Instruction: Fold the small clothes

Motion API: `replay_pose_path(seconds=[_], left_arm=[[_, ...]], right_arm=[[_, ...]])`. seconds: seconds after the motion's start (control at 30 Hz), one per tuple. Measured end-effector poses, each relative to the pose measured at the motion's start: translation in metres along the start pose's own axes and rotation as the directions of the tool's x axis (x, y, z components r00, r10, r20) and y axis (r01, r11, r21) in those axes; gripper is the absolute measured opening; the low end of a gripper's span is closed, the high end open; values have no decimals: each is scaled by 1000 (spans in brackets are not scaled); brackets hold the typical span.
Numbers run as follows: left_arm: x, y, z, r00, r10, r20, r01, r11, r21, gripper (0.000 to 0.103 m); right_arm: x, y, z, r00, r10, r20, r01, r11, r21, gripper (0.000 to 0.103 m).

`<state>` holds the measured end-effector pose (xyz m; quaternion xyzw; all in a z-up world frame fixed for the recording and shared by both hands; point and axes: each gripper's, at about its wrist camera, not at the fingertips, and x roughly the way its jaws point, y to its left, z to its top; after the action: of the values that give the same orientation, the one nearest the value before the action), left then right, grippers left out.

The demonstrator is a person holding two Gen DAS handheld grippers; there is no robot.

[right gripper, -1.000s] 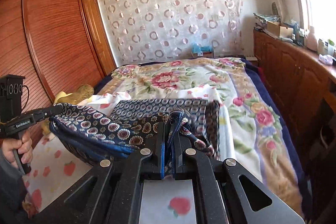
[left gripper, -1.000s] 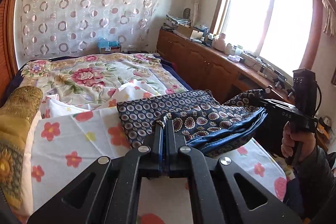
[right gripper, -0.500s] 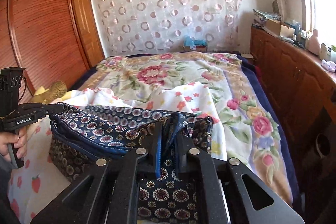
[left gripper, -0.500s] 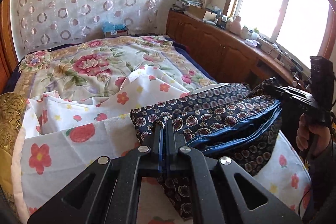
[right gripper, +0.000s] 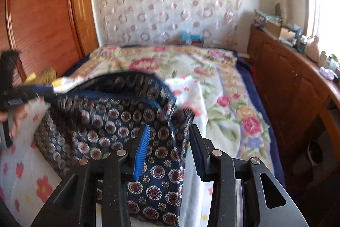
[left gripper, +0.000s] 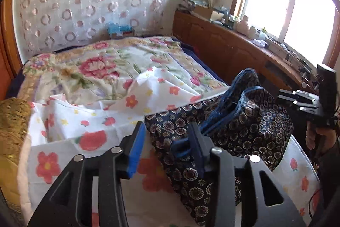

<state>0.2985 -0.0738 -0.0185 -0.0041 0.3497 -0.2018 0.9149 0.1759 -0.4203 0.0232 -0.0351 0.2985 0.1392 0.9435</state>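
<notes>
A dark navy garment (left gripper: 238, 131) with round medallions and blue trim lies bunched on the white flowered sheet (left gripper: 70, 127); one fold still stands up at its far side. My left gripper (left gripper: 167, 134) is at the garment's near left edge. Its jaws are opening, and the blue trim rests loose against the right finger (left gripper: 196, 142). In the right wrist view the garment (right gripper: 102, 120) is blurred. My right gripper (right gripper: 169, 131) hangs over its right end with jaws opening; cloth lies below and between them, unpressed. Each view shows the other gripper (left gripper: 297, 99) (right gripper: 27, 90) in a hand.
A golden cushion (left gripper: 12, 131) lies at the bed's left edge. A floral quilt (left gripper: 95, 65) covers the far bed, with a tissue box (left gripper: 120, 30) behind it. A cluttered wooden cabinet (left gripper: 223, 46) runs under the window on the right. A wooden wardrobe (right gripper: 42, 14) stands left.
Both grippers, shut on the garment's blue-trimmed edge before, carried it forward and down over the rest of the cloth. Both have now opened and let go; the fold sinks onto the bed.
</notes>
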Motion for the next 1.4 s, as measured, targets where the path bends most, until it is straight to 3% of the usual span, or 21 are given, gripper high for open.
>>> replay_pose_path(seconds=[0.1,0.3,0.37,0.4,0.5,0.57,0.63,0.87,0.97,1.03,1.13,1.3,1.4], left_arm=[[-11,5,0,1000,-5,-7,5,1000,-10,60],[-6,7,-7,999,-7,-49,6,1000,-7,67],[2,6,-8,998,-8,-65,7,1000,-6,67],[5,5,-9,997,-10,-70,10,1000,-8,67],[15,2,-9,996,-17,-86,16,1000,-8,67],[22,0,-7,995,-20,-95,19,1000,-5,67],[32,-2,-4,994,-16,-109,16,1000,-1,67],[57,5,-1,987,-7,-158,4,1000,-21,67],[64,10,0,984,-9,-178,1,999,-43,67],[69,12,0,983,-11,-184,1,998,-55,67],[74,16,-1,983,-18,-185,4,997,-76,67],[77,16,-1,983,-47,-177,33,996,-84,52],[78,14,0,983,-47,-180,34,997,-74,50]], right_arm=[[10,7,0,999,0,-46,-1,1000,-17,40],[19,10,14,996,9,-88,-9,1000,-1,39],[17,9,17,995,38,-88,-38,999,10,27],[19,5,19,994,59,-87,-58,998,13,11],[11,-2,24,997,70,-31,-69,997,14,3],[1,-6,28,1000,-13,14,12,1000,26,3],[1,-12,30,997,-79,4,79,995,60,3],[-2,-13,31,999,-36,-17,37,997,72,3],[0,-17,32,998,-49,-34,51,997,66,12],[14,-15,37,994,-85,-64,88,995,51,28],[18,-17,37,995,-56,-82,61,996,60,45],[29,-22,42,994,-24,-111,32,997,73,48],[39,-27,45,991,34,-128,-22,995,97,48]])
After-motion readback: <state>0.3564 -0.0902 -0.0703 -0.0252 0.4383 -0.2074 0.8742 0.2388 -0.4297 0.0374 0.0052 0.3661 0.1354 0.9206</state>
